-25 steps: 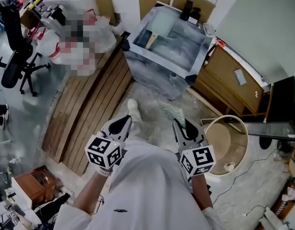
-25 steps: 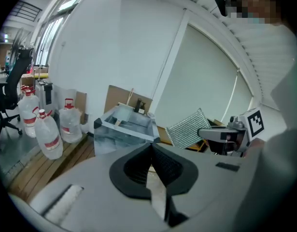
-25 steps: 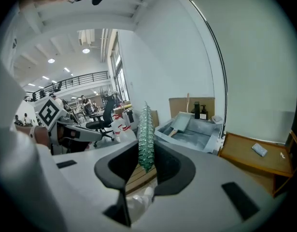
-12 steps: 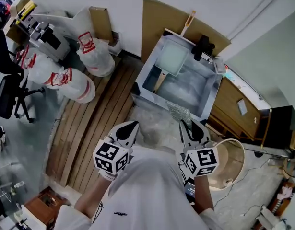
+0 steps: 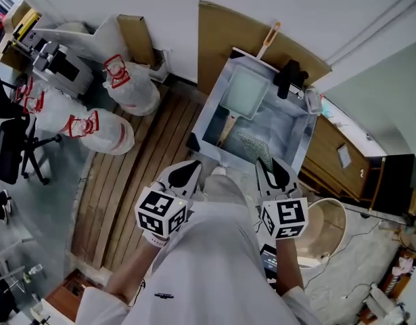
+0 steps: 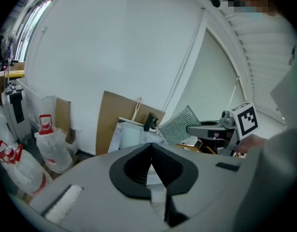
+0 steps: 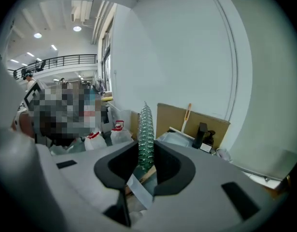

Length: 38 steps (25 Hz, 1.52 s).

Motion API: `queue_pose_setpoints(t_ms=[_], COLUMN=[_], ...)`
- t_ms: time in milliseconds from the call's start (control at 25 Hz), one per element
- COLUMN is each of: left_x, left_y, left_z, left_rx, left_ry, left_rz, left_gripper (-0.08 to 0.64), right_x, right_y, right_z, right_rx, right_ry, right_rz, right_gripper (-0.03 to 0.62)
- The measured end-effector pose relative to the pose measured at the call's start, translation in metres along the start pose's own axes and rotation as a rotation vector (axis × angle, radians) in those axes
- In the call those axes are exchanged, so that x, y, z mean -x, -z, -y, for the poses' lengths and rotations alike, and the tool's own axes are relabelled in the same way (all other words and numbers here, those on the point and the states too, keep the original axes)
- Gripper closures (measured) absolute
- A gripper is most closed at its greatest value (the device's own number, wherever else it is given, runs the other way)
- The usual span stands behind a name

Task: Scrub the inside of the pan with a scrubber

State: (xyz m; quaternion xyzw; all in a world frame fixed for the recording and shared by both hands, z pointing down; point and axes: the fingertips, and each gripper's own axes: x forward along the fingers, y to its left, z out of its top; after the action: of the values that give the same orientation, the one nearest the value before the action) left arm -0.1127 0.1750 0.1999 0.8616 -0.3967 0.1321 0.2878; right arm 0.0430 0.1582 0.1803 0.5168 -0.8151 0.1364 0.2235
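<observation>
A pale square pan (image 5: 245,90) with a wooden handle (image 5: 225,130) lies in the grey sink tub (image 5: 297,137) by the wall. My right gripper (image 5: 268,166) is shut on a green-silver mesh scrubber (image 5: 253,145), which hangs over the tub's near part, short of the pan. In the right gripper view the scrubber (image 7: 146,132) stands upright between the jaws. My left gripper (image 5: 186,172) is shut and holds nothing, near the tub's front left corner. In the left gripper view the scrubber (image 6: 177,124) shows to the right, with the pan (image 6: 131,135) beyond.
A black faucet (image 5: 289,78) and a brush (image 5: 268,36) sit at the tub's far rim against brown cardboard (image 5: 221,29). Wooden slats (image 5: 136,175) cover the floor on the left, with white sacks (image 5: 103,131) beyond. A round beige basin (image 5: 327,229) is at the right.
The person has stepped closer to the tub. Both grippers now sit at its near edge, and the scrubber has moved from over the floor to over the tub.
</observation>
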Motion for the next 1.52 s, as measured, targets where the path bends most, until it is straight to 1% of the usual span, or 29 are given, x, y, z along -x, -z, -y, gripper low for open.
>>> queue_pose_setpoints(t_ms=[120, 280, 400, 480, 640, 760, 920, 1160, 1320, 1520], left_x=[-0.011, -0.035, -0.054, -0.067, -0.099, -0.121, -0.146, -0.176, -0.194, -0.213], left_y=[-0.007, -0.016, -0.022, -0.027, -0.033, -0.036, -0.033, -0.015, -0.005, 0.002], left_z=[-0.002, -0.005, -0.008, -0.010, -0.013, -0.017, -0.030, -0.058, -0.071, -0.080], left_rx=[0.009, 0.003, 0.005, 0.005, -0.001, 0.006, 0.027, 0.074, 0.091, 0.118], left_ry=[0.007, 0.015, 0.015, 0.015, 0.018, 0.019, 0.009, -0.030, -0.040, -0.055], left_rz=[-0.013, -0.035, -0.050, -0.065, -0.091, -0.098, -0.119, -0.161, -0.185, -0.194], left_gripper=[0.555, 0.555, 0.555, 0.555, 0.555, 0.555, 0.555, 0.555, 0.555, 0.555], right_x=[-0.014, -0.037, -0.060, -0.077, -0.115, -0.142, -0.176, -0.218, -0.240, -0.261], right_y=[-0.003, -0.010, -0.014, -0.016, -0.017, -0.009, 0.003, 0.021, 0.026, 0.036], right_z=[0.011, 0.037, 0.058, 0.072, 0.095, 0.110, 0.129, 0.152, 0.158, 0.164], right_rx=[0.017, 0.055, 0.072, 0.102, 0.220, 0.314, 0.461, 0.545, 0.588, 0.692], right_ry=[0.014, 0.044, 0.080, 0.110, 0.158, 0.192, 0.272, 0.349, 0.364, 0.401], right_rz=[-0.026, -0.053, -0.071, -0.080, -0.077, -0.100, -0.128, -0.123, -0.146, -0.145], right_gripper=[0.512, 0.512, 0.512, 0.512, 0.512, 0.512, 0.512, 0.514, 0.514, 0.514])
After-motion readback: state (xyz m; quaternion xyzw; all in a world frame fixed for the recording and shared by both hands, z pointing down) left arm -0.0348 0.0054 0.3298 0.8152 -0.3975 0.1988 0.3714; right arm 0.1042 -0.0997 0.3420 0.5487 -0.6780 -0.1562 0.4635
